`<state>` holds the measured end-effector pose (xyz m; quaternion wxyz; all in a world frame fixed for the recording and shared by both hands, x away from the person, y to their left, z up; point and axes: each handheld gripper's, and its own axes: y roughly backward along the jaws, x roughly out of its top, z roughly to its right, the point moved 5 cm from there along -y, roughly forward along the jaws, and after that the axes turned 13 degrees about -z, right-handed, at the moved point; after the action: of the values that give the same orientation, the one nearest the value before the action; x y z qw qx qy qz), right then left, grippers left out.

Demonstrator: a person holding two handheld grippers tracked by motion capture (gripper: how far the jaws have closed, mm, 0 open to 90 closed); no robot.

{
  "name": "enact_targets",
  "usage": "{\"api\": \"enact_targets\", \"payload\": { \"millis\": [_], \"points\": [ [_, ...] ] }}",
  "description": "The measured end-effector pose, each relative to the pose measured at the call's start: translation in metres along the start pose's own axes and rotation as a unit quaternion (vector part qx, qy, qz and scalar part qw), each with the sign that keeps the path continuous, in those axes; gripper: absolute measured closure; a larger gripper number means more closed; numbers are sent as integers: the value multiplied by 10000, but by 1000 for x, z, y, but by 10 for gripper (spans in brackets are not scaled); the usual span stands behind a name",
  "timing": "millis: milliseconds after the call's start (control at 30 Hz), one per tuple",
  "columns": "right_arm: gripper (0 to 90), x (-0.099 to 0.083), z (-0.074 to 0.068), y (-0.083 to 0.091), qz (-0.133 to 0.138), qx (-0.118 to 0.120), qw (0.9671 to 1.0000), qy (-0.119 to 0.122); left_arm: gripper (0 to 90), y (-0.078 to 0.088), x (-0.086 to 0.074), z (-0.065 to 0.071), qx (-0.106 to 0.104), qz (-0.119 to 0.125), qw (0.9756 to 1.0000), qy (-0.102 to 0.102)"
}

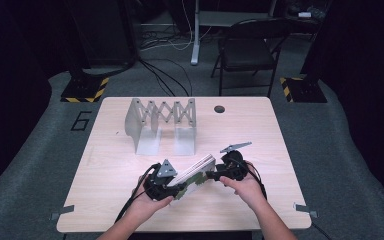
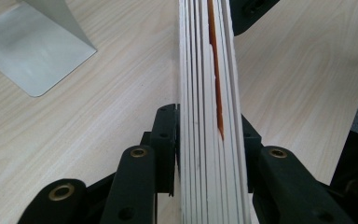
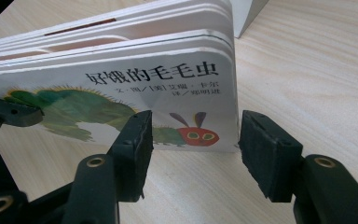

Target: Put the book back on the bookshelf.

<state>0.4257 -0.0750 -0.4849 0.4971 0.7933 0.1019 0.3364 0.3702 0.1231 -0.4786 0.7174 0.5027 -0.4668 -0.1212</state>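
- High view: wooden table [image 1: 130, 200] w/ a grey metal accordion-style book rack [image 1: 161, 122] standing near the back-centre. A thick board book [image 1: 194, 175] lies tilted near the front-centre, between the 2 grippers. Left gripper [image 1: 172, 189] is at the book's near-left end, right gripper [image 1: 211, 176] at its right end; a hand behind each. A folding chair [image 1: 247, 50] stands on the floor beyond the table.
- Left gripper view: the 2 black jaws are pressed onto both faces of the book [image 2: 212, 116], seen edge-on, so the left gripper [image 2: 209, 140] is clamped on it, open only by the book's thickness. White page edges w/ 1 orange strip among them. A base plate of the rack [image 2: 32, 51] lies on the table upper left.
- Right gripper view: right gripper [image 3: 193, 140] has its jaws spread wide, w/ the lower right corner of the book cover [image 3: 121, 98] between them; neither pad clearly touches it, so nothing is gripped. Cover shows a green caterpillar w/ red head and Chinese title text. The left gripper's jaw reaches onto the cover at the left edge.
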Motion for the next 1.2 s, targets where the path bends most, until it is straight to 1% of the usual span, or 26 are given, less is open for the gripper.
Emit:
{"api": "enact_targets", "payload": {
  "millis": [67,133,233,400,433,500,567,667,733,867,900,933,1067,1100,1200],
  "points": [
    [440,0,1,0,6,-37,10000,23,688,0,0,0,35,21,10000,0],
    [440,0,0,-1,-6,-14,10000,20,688,0,0,-1,-8,-1,10000,-46],
    [440,0,0,-1,-18,10,10000,-25,688,-1,0,-1,-31,-8,10000,-18],
    [440,0,0,-1,-26,6,10000,-15,696,-1,0,-1,29,-26,10000,-68],
    [440,0,0,-2,-8,9,10000,-22,696,-1,0,-1,51,13,10000,-66],
    [440,0,1,-2,-2,6,10000,-32,694,-2,0,-1,21,61,10000,-65],
    [440,0,1,-2,-5,8,10000,-38,692,-2,-1,-2,58,69,10000,-39],
    [440,0,0,-1,1,13,10000,-52,692,-2,-1,-2,41,91,9999,-62],
    [440,0,1,-2,26,5,10000,-43,690,-2,-1,-3,97,113,9999,-76],
    [439,-1,1,-2,-22,8,10000,-51,697,-3,-2,-3,150,114,9998,-86],
    [439,-1,2,-3,-15,-5,10000,-36,706,-3,-2,-3,157,133,9998,-29],
    [439,-1,2,-3,-24,3,10000,-50,713,-3,-2,-3,136,147,9998,-21],
    [438,-1,3,-3,-35,-10,10000,-29,734,-3,-2,-3,121,163,9998,-45],
    [438,-1,3,-4,-9,-11,10000,-41,736,-3,-2,-2,139,146,9997,-135],
    [438,-1,3,-3,-34,1,10000,-55,745,-3,-2,-1,112,149,9997,-158]
  ]
}}
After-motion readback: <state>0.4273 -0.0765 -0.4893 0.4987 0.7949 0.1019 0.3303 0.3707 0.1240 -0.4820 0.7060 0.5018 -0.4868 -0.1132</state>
